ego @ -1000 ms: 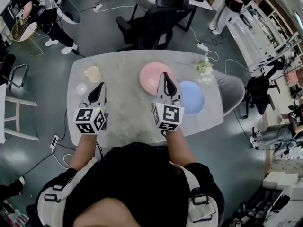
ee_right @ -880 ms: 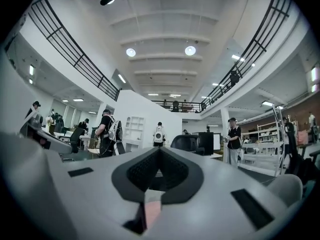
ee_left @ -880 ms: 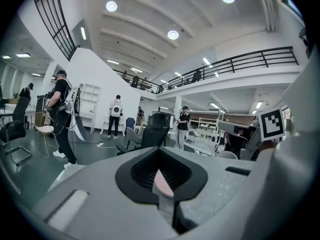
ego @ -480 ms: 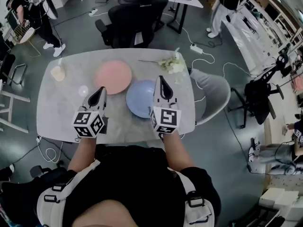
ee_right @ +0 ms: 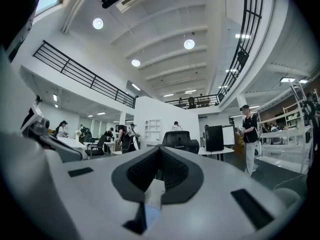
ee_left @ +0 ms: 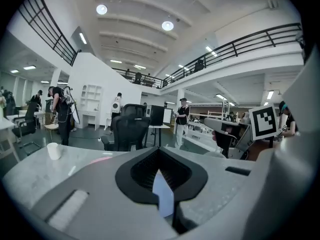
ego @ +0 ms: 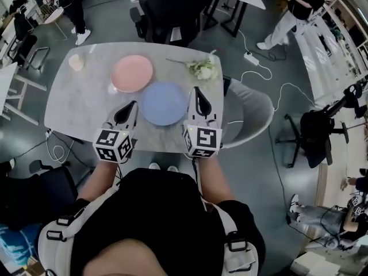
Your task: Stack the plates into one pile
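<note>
The person has shifted along the grey table (ego: 75,111), so both plates now lie straight ahead. The pink plate (ego: 132,73) sits further back and the blue plate (ego: 164,103) just beside it, not yet stacked. The left gripper (ego: 131,106) and right gripper (ego: 197,92) flank the blue one, each clenched on nothing. I'd guess a pickup comes next.

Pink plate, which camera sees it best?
The head view: the whole pink plate shows from above. The left gripper view catches only a faint pink sliver; the right gripper view shows none.
</note>
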`<state>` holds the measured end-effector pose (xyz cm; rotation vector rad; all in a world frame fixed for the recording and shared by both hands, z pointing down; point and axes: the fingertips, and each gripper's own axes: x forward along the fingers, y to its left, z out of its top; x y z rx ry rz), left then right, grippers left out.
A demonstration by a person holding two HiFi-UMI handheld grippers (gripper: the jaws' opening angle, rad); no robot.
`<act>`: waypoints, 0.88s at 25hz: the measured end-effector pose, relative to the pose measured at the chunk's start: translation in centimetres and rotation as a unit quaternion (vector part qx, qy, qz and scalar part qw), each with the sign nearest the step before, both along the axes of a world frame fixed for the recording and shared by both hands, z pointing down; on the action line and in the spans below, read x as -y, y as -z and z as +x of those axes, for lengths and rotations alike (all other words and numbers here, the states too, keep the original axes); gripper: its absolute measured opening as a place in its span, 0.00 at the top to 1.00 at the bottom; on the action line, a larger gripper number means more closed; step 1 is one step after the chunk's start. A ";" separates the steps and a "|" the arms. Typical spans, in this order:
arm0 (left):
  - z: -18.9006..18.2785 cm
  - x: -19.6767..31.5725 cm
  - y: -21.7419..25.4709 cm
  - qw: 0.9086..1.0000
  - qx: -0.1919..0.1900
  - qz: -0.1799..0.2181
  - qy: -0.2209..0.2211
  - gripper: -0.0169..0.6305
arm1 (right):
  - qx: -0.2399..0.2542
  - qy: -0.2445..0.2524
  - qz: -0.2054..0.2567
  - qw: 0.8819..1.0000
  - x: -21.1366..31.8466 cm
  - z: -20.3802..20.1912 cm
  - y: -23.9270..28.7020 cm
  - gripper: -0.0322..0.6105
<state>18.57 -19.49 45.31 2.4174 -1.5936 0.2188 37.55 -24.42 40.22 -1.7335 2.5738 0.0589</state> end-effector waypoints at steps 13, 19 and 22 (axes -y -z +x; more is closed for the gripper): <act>-2.6 -3.7 0.3 0.999 0.024 0.001 0.048 0.97 | -0.020 0.120 -0.029 0.992 -2.1 -4.9 -1.8 0.80; -4.5 -5.2 0.0 0.997 0.024 -0.008 0.076 0.97 | -0.096 0.229 -0.094 0.964 -3.6 -10.3 -7.7 0.77; -5.9 -6.0 -0.2 0.995 0.023 -0.011 0.093 0.97 | -0.166 0.257 -0.124 0.944 -4.0 -12.5 -12.4 0.77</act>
